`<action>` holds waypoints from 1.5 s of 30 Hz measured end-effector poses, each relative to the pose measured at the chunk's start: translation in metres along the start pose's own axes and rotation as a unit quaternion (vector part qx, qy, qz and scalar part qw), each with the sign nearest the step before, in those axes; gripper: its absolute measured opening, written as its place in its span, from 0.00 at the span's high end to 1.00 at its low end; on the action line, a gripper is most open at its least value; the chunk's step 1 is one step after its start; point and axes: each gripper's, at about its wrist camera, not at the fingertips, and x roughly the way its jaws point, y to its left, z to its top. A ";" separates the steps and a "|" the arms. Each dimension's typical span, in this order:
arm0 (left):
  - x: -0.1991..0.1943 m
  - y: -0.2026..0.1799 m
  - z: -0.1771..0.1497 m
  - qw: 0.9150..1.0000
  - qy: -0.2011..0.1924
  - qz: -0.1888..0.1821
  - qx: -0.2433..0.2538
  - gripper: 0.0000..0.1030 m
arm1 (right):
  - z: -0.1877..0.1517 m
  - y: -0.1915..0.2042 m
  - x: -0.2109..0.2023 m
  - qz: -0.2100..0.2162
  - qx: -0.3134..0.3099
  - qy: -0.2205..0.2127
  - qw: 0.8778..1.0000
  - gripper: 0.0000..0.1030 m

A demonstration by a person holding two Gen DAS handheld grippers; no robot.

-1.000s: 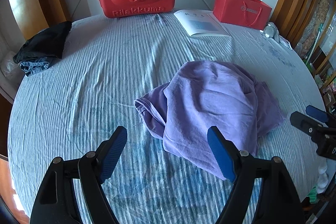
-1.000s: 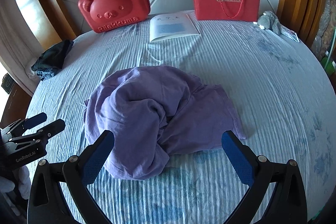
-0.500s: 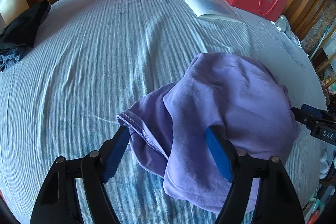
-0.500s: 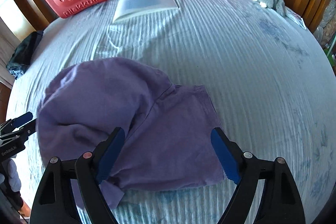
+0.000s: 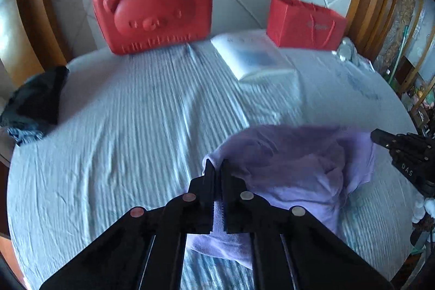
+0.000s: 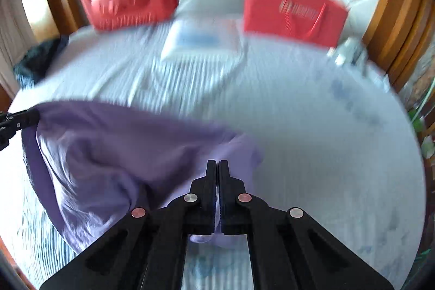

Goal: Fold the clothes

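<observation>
While left gripper [image 5: 217, 165] pinches purple garment [image 5: 293, 159], right view blurred.

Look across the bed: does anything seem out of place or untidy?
Yes. A dark garment lies crumpled at the bed's left edge, unfolded. The purple shirt is bunched, but both tongs grip it for folding.

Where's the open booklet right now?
In the left wrist view the booklet lies flat at the far side of the bed, between the red bear case and the red paper bag.
</observation>
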 end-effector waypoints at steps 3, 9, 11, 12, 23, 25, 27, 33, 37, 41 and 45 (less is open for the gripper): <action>-0.048 0.007 0.023 0.998 -0.063 0.013 0.001 0.98 | 0.032 -0.017 -0.070 -0.026 0.021 -0.111 0.993 0.99; -0.113 0.008 0.022 0.994 -0.107 -0.025 0.000 0.98 | 0.030 -0.055 -0.169 -0.071 0.070 -0.212 0.972 1.00; -0.105 -0.001 0.003 0.996 -0.071 -0.060 0.004 0.98 | 0.013 -0.072 -0.170 -0.068 0.091 -0.184 0.976 1.00; -0.095 -0.008 -0.009 0.996 -0.048 -0.073 0.009 0.97 | 0.004 -0.080 -0.171 -0.066 0.102 -0.170 0.978 1.00; -0.041 -0.006 -0.072 0.996 0.061 -0.058 -0.025 0.55 | -0.098 -0.076 -0.064 0.016 0.124 0.058 0.990 0.80; -0.054 0.002 -0.065 0.997 0.038 -0.053 -0.031 0.50 | -0.096 -0.066 -0.051 0.024 0.114 0.070 0.991 0.70; -0.060 0.008 -0.058 0.998 0.023 -0.040 -0.032 0.45 | -0.092 -0.060 -0.040 0.031 0.108 0.078 0.991 0.68; -0.022 0.022 -0.034 0.999 0.033 -0.021 -0.030 0.44 | -0.075 -0.042 -0.007 0.055 0.091 0.099 0.989 0.53; 0.027 0.034 -0.022 0.997 0.065 -0.023 -0.034 0.44 | -0.069 -0.032 0.007 0.068 0.076 0.111 0.989 0.53; 0.069 0.038 -0.012 0.994 0.094 -0.033 -0.034 0.44 | -0.066 -0.024 0.025 0.074 0.068 0.130 0.986 0.47; 0.102 0.031 -0.012 0.988 0.141 -0.057 -0.029 0.44 | -0.064 -0.015 0.053 0.083 0.067 0.157 0.982 0.46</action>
